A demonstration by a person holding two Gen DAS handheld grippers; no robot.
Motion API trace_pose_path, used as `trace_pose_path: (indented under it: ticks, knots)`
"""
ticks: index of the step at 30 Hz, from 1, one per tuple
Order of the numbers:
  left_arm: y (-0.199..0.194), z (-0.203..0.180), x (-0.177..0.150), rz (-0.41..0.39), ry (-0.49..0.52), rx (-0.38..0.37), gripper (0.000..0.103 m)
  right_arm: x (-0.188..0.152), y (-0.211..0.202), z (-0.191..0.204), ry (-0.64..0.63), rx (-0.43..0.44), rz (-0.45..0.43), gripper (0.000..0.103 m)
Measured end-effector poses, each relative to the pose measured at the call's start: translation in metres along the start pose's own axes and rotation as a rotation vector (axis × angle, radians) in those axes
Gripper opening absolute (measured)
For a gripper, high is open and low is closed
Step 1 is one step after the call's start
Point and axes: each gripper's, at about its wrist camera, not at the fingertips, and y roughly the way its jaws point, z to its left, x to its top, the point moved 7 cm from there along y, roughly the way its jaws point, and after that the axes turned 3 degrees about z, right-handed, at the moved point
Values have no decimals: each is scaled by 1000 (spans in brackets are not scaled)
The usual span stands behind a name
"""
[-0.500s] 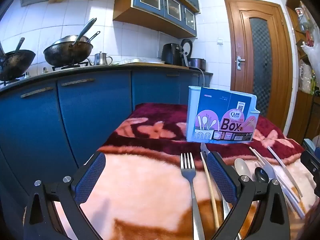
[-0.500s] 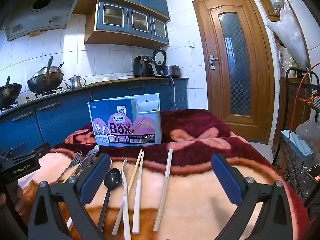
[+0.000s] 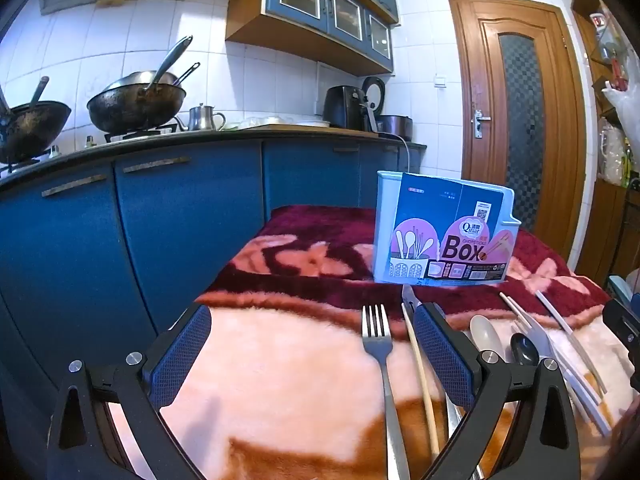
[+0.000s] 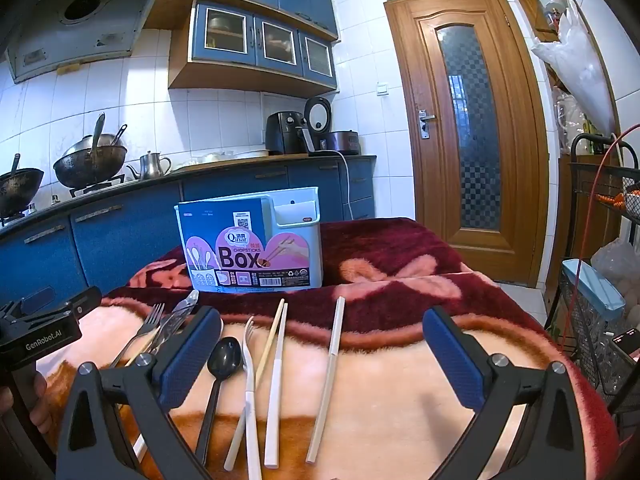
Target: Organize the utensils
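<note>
1. Two hand-held grippers hover low over a plush pink-and-maroon blanket [image 4: 400, 392], and both stand spread wide with nothing between their blue pads.
2. From its own wrist view, the left gripper [image 3: 312, 356] frames a steel fork [image 3: 380, 364] and a wooden chopstick [image 3: 420, 376]; both run out of the bottom edge, so their handle ends are cut off.
3. A steel knife tip [image 3: 409, 295] peeks out behind the right-hand finger of that gripper, which hides the rest of the blade.
4. Right of that finger lie a pale spoon [image 3: 485, 335] and a black spoon [image 3: 524, 349], their handles covered by the gripper frame.
5. From the right wrist view, the right gripper [image 4: 322, 354] frames the black spoon, a white-handled fork [image 4: 249, 364], two chopsticks that cross, and a lone pale chopstick [image 4: 330, 376] set apart to the right.
6. The chopsticks box [image 4: 248, 240], a light-blue holder wrapped in a printed sleeve, stands upright on the maroon part of the blanket, beyond the row of utensils; its interior is not visible.
7. At the left edge of the right wrist view, part of the left gripper's body shows, with fingers [image 4: 38, 390] around its handle, mostly cropped.
</note>
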Motion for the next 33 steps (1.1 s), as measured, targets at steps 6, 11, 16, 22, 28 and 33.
trace_pose_path:
  ticks: [6,11,16,22,28,33]
  knots:
    - [3,-1,0,4,2,-1,101,0,0,0,0,0,0,103]
    - [4,-1,0,3,3,0,101,0,0,0,1,0,-1,103]
    - [3,-1,0,4,3,-1,101,0,0,0,1,1,-1,103]
    - [3,-1,0,3,2,0,101,0,0,0,2,1,-1,103]
    - [3,-1,0,3,4,0,101,0,-1,0,2,1,-2,103]
    - [1,-1,0,2,4,0,101,0,-1,0,2,1,-2,103]
